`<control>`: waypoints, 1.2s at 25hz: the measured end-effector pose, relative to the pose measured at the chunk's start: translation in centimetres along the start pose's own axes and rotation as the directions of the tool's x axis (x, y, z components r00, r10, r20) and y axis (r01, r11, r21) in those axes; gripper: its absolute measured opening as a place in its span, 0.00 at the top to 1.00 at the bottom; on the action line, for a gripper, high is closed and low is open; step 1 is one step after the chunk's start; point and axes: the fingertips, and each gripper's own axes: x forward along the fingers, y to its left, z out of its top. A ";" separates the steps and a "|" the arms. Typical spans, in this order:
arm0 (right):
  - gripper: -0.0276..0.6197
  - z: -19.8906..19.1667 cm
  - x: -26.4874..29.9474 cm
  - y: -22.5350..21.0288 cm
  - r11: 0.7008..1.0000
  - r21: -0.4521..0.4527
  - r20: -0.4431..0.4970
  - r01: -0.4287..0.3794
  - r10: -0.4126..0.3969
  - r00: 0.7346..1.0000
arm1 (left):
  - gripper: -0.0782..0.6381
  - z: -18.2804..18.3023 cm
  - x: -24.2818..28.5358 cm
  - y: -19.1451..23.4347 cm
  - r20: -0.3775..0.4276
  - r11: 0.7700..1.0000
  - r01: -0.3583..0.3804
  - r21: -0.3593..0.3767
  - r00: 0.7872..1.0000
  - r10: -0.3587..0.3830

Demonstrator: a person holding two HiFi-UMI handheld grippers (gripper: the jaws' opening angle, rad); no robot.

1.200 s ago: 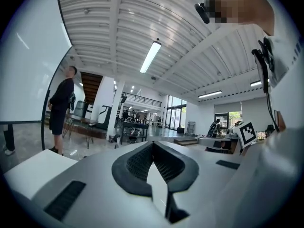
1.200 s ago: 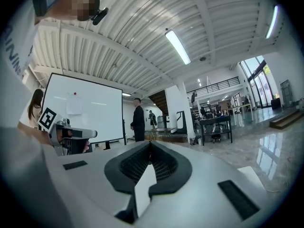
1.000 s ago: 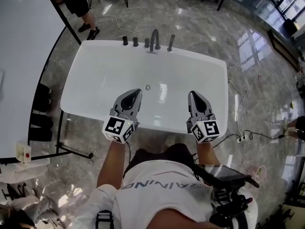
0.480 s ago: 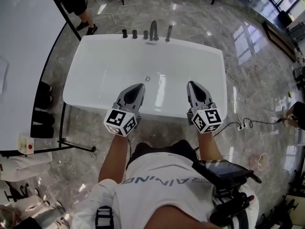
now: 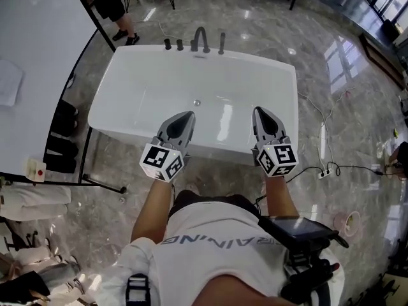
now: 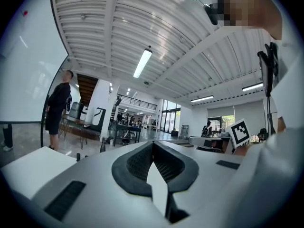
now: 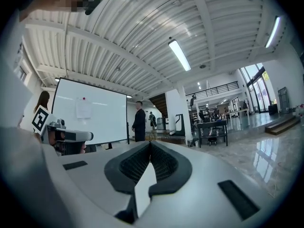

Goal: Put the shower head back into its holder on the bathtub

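Observation:
The white bathtub [image 5: 121, 101] lies crosswise ahead of me in the head view. On its far rim stand two dark knobs [image 5: 173, 44], a curved faucet [image 5: 201, 39] and a slim dark upright rod [image 5: 222, 43], which looks like the shower head's handle. My left gripper [image 5: 187, 116] and right gripper [image 5: 261, 112] hover side by side over the tub's near rim, far from those fittings. Both are shut with nothing between their jaws. In the left gripper view the left gripper [image 6: 153, 144] points level into the room, and the right gripper [image 7: 150, 144] does the same in its own view.
A large whiteboard [image 5: 35, 75] on a black frame [image 5: 102, 185] stands to the left of the tub. A person [image 5: 107, 2] stands beyond the tub's far left corner. Cables and a power strip [image 5: 325, 171] lie on the marble floor to the right.
The tub has slid up and away in the head view. Both grippers, once well over the basin, now hang over its near rim. Both stayed shut.

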 end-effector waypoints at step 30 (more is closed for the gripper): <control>0.94 4.1 -5.1 -1.5 0.997 -0.077 0.028 0.002 0.000 1.000 | 0.87 4.3 1.0 -5.2 0.037 0.997 0.063 0.047 0.997 -0.065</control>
